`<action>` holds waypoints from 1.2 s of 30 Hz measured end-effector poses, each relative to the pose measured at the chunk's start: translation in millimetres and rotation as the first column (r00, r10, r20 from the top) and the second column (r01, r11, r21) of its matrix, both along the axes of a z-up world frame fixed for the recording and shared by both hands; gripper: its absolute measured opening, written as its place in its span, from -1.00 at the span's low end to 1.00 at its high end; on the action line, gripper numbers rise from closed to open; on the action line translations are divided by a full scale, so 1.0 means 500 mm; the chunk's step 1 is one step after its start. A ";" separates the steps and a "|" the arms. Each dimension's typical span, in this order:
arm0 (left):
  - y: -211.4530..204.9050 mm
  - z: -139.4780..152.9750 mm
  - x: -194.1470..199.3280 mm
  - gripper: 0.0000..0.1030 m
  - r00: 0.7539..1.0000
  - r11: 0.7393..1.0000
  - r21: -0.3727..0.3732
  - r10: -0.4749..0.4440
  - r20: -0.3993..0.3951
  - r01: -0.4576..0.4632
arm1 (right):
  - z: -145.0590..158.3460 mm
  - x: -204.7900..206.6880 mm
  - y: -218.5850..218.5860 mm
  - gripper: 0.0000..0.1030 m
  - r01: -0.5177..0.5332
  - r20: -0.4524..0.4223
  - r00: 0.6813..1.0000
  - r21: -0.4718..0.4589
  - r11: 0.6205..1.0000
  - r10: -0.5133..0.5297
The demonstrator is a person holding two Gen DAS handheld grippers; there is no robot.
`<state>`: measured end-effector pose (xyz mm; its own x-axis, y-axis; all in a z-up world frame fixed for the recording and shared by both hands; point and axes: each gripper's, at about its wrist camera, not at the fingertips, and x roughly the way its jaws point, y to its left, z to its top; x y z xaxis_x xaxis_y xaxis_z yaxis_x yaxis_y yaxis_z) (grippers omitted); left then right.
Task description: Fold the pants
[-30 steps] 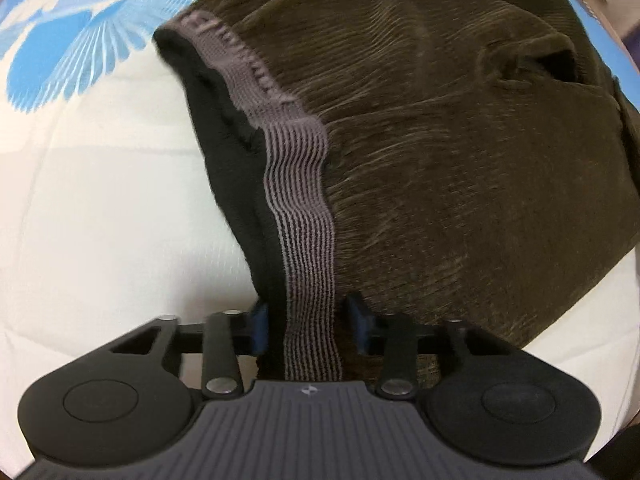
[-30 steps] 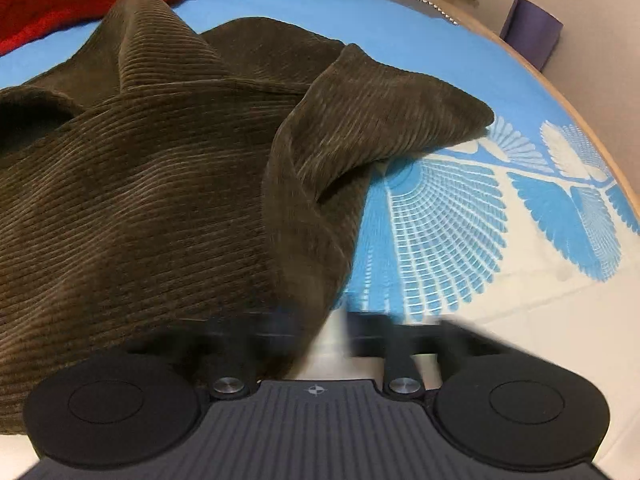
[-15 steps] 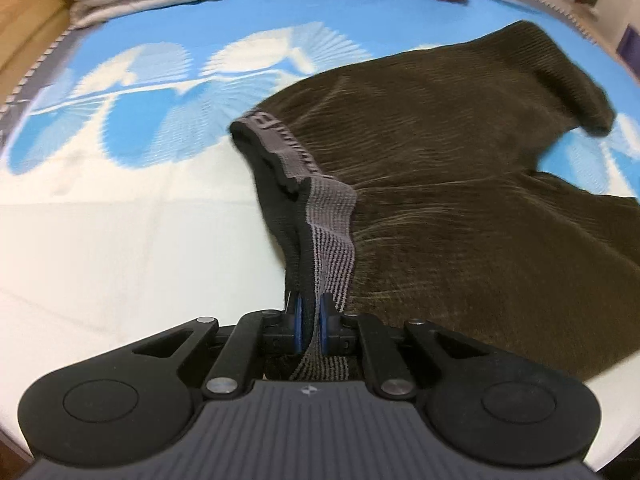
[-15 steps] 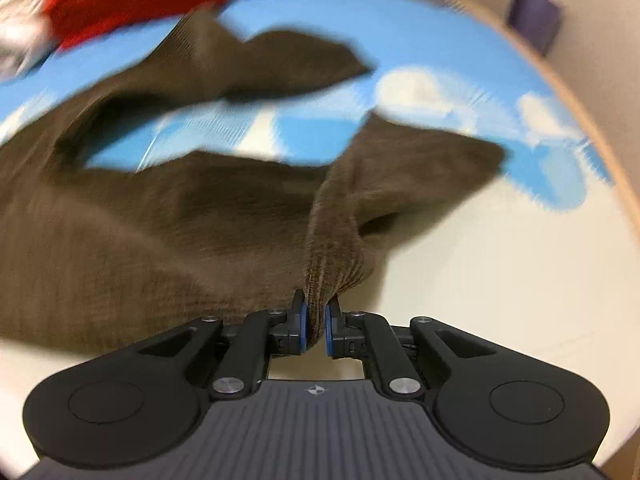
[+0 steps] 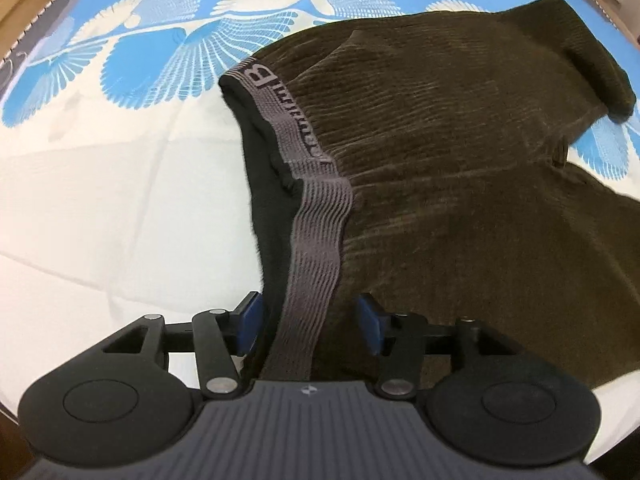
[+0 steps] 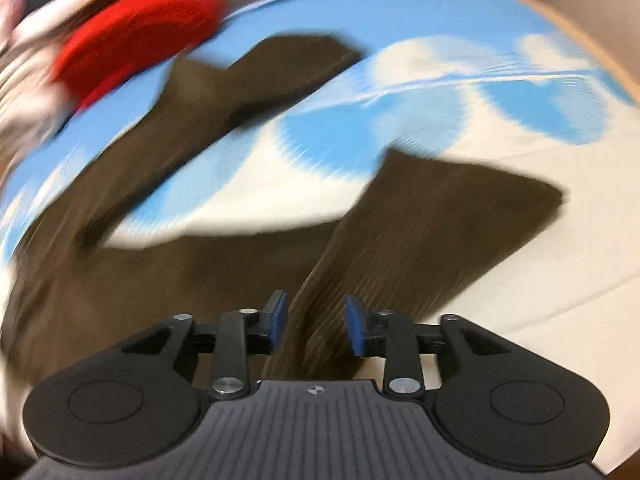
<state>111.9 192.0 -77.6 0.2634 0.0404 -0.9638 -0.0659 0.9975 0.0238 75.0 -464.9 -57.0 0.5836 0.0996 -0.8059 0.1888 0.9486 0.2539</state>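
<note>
Between the parted blue pads of the left gripper (image 5: 307, 322) runs the grey waistband (image 5: 316, 224) of one pair of brown corduroy pants (image 5: 460, 168), and the right gripper (image 6: 316, 324) likewise straddles a ridge of a leg; both sets of jaws have just been opening and neither presses the cloth. Beneath, the pants lie spread on a white sheet (image 5: 120, 200) printed with blue fans, both legs splayed apart. Beyond them sits one red garment (image 6: 136, 40), blurred.

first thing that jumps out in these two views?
The brown corduroy pants spread over the blue-and-white sheet, grey waistband running down between the open left gripper. In the blurred right view, a pant leg lies between the open right gripper; a red garment sits top left.
</note>
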 end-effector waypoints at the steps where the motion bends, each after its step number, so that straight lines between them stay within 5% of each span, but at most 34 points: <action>1: 0.003 -0.015 0.005 0.18 1.000 1.000 -0.013 0.005 -0.011 -0.005 | -0.007 0.021 -0.002 -0.24 0.031 0.007 0.999 -0.003 1.000 -0.031; 6: -0.004 -0.040 0.027 0.31 0.999 1.000 0.007 -0.012 -0.035 0.012 | -0.046 0.105 0.000 -0.14 0.121 -0.008 0.993 -0.063 0.991 -0.121; 11: -0.004 -0.066 0.041 0.32 0.998 0.999 0.023 -0.029 -0.059 0.031 | -0.130 0.168 0.039 -0.12 0.056 -0.129 0.989 -0.171 0.984 -0.079; 13: 0.001 -0.077 0.045 0.32 0.997 1.000 0.015 -0.024 -0.073 0.026 | -0.141 0.172 0.057 -0.25 0.004 -0.155 0.987 -0.255 0.967 -0.045; 14: 0.003 -0.081 0.045 0.32 0.997 1.000 0.011 -0.025 -0.077 0.026 | -0.141 0.172 0.056 -0.78 0.000 -0.158 0.987 -0.271 0.963 -0.044; 18: 0.006 -0.102 0.041 0.26 0.993 0.998 0.034 -0.049 -0.108 0.053 | -0.053 0.121 -0.012 -0.89 0.181 0.030 0.983 -0.161 0.970 -0.179; 20: 0.005 -0.107 0.033 0.21 0.991 0.997 0.034 -0.066 -0.117 0.070 | 0.012 0.055 -0.066 -0.89 0.313 0.169 0.941 -0.115 0.943 -0.292; 22: 0.003 -0.108 0.025 0.20 0.990 0.996 0.034 -0.082 -0.118 0.087 | 0.042 -0.024 -0.124 -0.89 0.428 0.212 0.889 -0.076 0.900 -0.405; 24: -0.001 -0.109 0.015 0.19 0.987 0.994 0.033 -0.102 -0.123 0.106 | 0.031 -0.094 -0.177 -0.89 0.513 0.159 0.850 -0.039 0.857 -0.502; 30: 0.003 -0.106 -0.010 0.19 0.985 0.992 0.029 -0.120 -0.124 0.124 | -0.151 -0.261 -0.301 -0.87 0.662 -0.312 0.733 0.122 0.739 -0.605; 34: 0.018 -0.105 -0.017 0.19 0.988 0.996 0.002 -0.091 -0.129 0.092 | -0.162 -0.300 -0.341 -0.71 0.685 -0.270 0.726 0.199 0.701 -0.632; 36: 0.021 -0.107 -0.019 0.19 0.988 0.996 0.000 -0.086 -0.129 0.086 | -0.167 -0.306 -0.359 -0.33 0.724 -0.259 0.686 0.157 0.672 -0.680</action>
